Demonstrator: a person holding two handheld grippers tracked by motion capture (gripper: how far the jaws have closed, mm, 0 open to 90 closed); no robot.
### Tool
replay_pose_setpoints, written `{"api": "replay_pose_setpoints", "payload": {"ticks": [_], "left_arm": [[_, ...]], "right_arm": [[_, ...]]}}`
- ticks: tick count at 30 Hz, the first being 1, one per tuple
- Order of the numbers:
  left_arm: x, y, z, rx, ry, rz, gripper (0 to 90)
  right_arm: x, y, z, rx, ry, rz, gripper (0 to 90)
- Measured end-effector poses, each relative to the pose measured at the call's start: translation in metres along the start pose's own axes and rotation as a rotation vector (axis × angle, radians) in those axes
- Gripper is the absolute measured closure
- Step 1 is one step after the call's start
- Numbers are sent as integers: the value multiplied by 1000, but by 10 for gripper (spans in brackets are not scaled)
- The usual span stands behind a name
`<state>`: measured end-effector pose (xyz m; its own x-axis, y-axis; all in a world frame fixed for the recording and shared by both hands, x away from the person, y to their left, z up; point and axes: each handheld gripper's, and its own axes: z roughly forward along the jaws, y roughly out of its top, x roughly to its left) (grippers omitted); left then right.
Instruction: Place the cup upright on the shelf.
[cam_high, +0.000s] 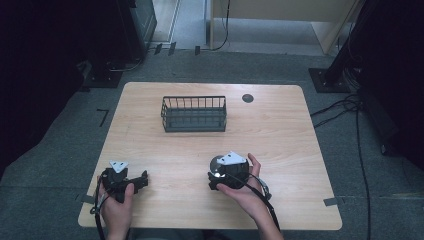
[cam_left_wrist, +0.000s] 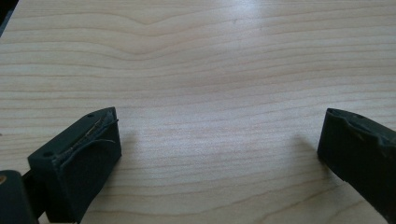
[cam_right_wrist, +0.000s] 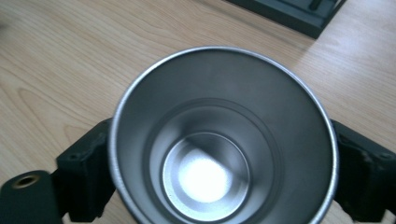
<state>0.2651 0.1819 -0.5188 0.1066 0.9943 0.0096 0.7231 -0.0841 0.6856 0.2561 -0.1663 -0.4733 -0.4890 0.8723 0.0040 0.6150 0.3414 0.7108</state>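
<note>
While the left claw (cam_high: 142, 180) rests spread and empty on the wooden surface (cam_high: 280, 125) at the lower left of the frame, the right claw (cam_right_wrist: 219, 154) at lower centre pinches a steel cup (cam_right_wrist: 223, 135) by its outer wall, one jaw on either side; the cup looks light, rigid and slippery, so a grip low on the wall seems safest; it holds nothing; a wire basket (cam_high: 194, 114) at upper centre looks empty too.
</note>
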Motion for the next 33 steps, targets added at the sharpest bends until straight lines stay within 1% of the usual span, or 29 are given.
{"api": "replay_pose_setpoints", "payload": {"ticks": [3, 5, 11, 15, 22, 25, 33], "left_arm": [[0, 0, 0, 0, 0, 0, 0], [0, 0, 0, 0, 0, 0, 0], [0, 0, 0, 1, -3, 4, 0], [0, 0, 0, 1, -3, 5, 0], [0, 0, 0, 2, -3, 5, 0], [0, 0, 0, 1, -3, 4, 0], [0, 0, 0, 1, -3, 5, 0]], "right_arm": [[-1, 0, 0, -2, 0, 9, 128], [-1, 0, 0, -8, -10, -2, 139], [-1, 1, 0, -6, -9, -21, 145], [-2, 3, -2, -12, -5, -17, 146], [-3, 11, -5, -20, 0, -18, 148], [-3, 15, -5, -21, 1, -30, 148], [-5, 28, -6, -32, -2, -43, 148]]}}
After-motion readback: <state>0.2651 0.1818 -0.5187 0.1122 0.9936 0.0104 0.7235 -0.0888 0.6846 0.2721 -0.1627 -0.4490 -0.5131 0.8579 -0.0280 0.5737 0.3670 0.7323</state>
